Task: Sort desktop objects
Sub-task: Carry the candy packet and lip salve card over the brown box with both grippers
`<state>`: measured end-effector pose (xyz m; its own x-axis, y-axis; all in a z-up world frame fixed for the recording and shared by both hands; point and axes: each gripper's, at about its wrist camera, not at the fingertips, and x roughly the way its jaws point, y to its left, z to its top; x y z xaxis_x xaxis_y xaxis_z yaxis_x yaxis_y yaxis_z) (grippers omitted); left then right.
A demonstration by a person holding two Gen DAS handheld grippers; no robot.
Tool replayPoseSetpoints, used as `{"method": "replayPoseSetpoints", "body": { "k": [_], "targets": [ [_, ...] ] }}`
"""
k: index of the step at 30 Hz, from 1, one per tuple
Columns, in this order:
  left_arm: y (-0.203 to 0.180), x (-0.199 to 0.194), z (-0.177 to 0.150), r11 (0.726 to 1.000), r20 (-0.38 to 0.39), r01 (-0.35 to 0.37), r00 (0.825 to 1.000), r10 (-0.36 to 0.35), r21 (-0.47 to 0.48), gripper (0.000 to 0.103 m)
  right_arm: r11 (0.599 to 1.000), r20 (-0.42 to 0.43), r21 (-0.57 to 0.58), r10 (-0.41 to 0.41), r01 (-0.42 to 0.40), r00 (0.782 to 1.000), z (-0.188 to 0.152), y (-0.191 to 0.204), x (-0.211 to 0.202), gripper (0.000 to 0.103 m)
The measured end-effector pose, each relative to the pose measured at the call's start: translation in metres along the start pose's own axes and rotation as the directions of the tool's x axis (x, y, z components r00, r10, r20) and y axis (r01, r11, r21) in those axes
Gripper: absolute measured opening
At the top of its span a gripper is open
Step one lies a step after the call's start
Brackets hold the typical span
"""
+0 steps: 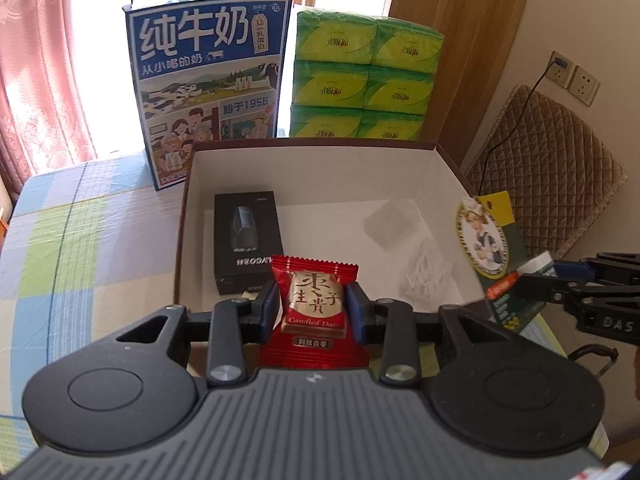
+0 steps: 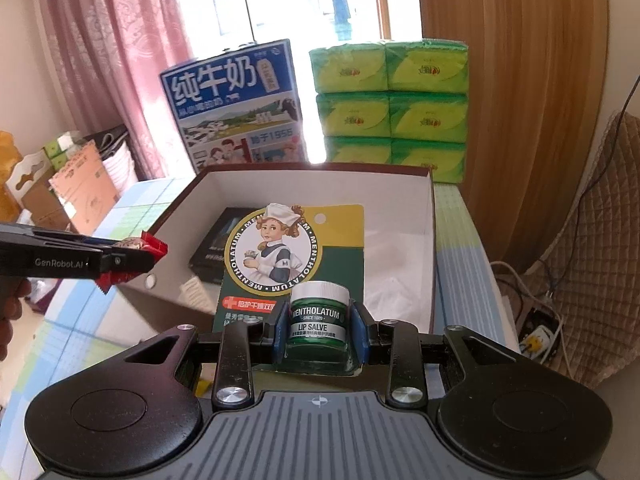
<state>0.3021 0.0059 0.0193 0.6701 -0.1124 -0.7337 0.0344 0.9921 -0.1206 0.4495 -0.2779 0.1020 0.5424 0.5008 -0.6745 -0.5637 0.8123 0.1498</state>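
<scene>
We're gripping a red candy packet (image 1: 313, 304) in the left tool (image 1: 313, 312) and a lip salve card (image 2: 294, 264) in the right tool (image 2: 319, 330), both hovering at the open box (image 1: 400, 168).

Your right gripper (image 2: 320, 330) clamps the lip salve pack (image 2: 316, 320) near the open box (image 2: 433, 240); at left, your left gripper (image 2: 132, 258) grips a red candy (image 2: 154, 245).
</scene>
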Motion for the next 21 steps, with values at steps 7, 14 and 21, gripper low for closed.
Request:
{"method": "replayPoseSetpoints", "body": {
  "k": [7,14,21],
  "targets": [
    [-0.005,0.042,0.029,1.000,-0.015,0.012,1.000,-0.012,-0.004,0.031,0.998,-0.017,0.042,-0.040,0.041,0.999,0.029,-0.008,0.047,0.030],
    [-0.014,0.097,0.054,1.000,-0.058,0.008,0.998,-0.007,0.022,0.031,0.995,-0.065,0.036,-0.095,0.097,0.993,0.050,-0.013,0.101,0.030],
    [-0.013,0.151,0.069,0.999,-0.130,-0.018,0.991,0.024,0.047,0.031,0.990,-0.126,-0.006,-0.141,0.141,0.982,0.062,-0.018,0.147,0.030]
  ]
}}
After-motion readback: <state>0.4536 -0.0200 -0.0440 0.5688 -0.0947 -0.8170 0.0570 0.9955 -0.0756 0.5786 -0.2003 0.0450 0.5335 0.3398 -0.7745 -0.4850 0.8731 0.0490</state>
